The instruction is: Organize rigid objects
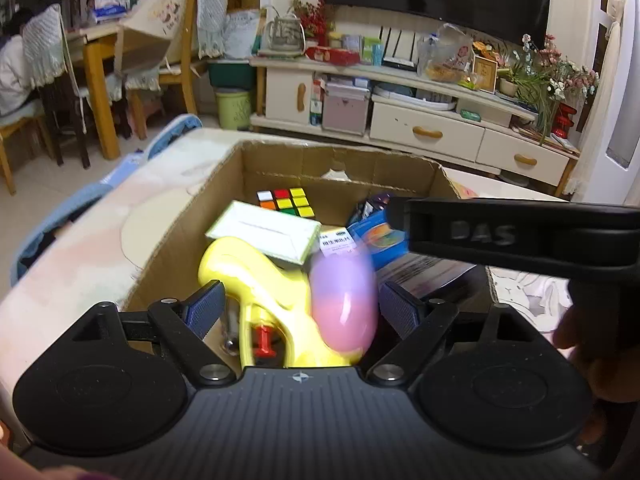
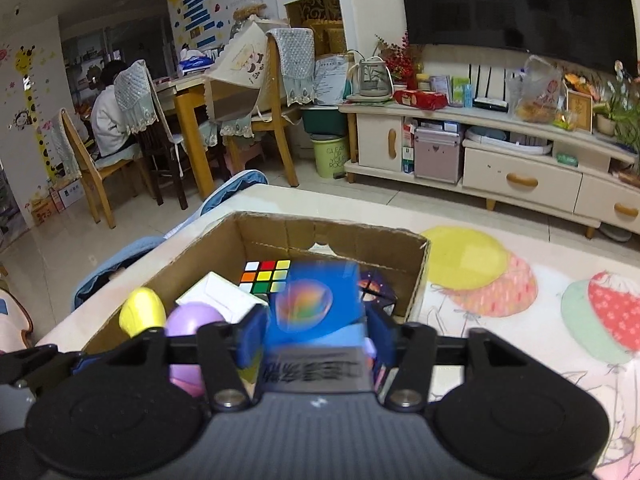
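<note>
The left gripper point(image 1: 302, 308) hangs low over the open brown cardboard box point(image 1: 192, 224), its blue-padded fingers point(image 1: 206, 310) spread wide on either side of a yellow plastic toy water gun with a pink-and-purple egg-shaped tank point(image 1: 280, 300); the tank is blurred and I cannot tell whether either pad touches the toy; the toy stands in the near end of the box, red trigger low down; just beyond it a flat white box with a pale green border point(image 1: 266, 234) lies tilted, and past that a Rubik's cube point(image 1: 286, 202) sits against the far wall, yellow, red, orange and white squares up; the right gripper point(image 2: 316, 336) has its blue fingers point(image 2: 254, 334) closed in on a blue cardboard package with a rainbow-coloured oval picture point(image 2: 316, 304), holding it above the right half of the box, motion-blurred; a dark folded puzzle cube point(image 2: 376, 292) lies in the far right corner; the box rests on a pale table covering printed with balloons point(image 2: 520, 300); beyond stand a cream TV cabinet point(image 2: 520, 176) and a wooden dining table point(image 2: 188, 100)
</note>
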Available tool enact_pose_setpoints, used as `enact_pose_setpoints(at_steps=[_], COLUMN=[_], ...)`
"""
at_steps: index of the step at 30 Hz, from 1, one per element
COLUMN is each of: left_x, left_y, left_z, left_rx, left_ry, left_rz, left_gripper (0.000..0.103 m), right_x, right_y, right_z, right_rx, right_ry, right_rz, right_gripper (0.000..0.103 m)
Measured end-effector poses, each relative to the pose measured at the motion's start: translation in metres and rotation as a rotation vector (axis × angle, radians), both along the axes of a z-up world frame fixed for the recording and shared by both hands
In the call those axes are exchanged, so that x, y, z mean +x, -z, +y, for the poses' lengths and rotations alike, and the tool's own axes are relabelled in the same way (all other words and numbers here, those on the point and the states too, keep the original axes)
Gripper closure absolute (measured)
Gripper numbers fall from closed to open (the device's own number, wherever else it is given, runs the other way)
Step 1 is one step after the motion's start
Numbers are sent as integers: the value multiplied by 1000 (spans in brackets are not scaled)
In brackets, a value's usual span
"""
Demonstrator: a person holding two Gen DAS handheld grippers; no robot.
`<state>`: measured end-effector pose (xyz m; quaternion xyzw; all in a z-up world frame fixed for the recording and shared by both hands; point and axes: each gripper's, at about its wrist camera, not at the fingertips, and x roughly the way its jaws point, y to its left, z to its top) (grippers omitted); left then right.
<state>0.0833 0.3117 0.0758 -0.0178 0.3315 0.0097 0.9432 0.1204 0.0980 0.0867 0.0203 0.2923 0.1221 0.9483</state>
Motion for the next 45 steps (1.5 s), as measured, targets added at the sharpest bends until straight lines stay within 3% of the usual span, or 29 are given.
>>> enact_pose_setpoints(at_steps=[9,18,29,45], left_x=[-16,-49,-97,-129], left_y=[-8,-18,-27,-42], left_z=[-1,-15,-20,-17], left_rx=[-36,-14,2,44], left_ry=[32,63,31,-25], left_rz=[-36,-108,-132,-152], left_gripper=[0,0,0,0], right_x=[-45,-103,-154,-208], right_y=[-20,-23,-21,-34], right_z=[-31,-51,-39,-14], right_rx=[-2,-107,-189,-172], right_ry=[188,333,311,256], right_rz=[-106,-161,-170,-185], right_gripper=[13,5,5,5])
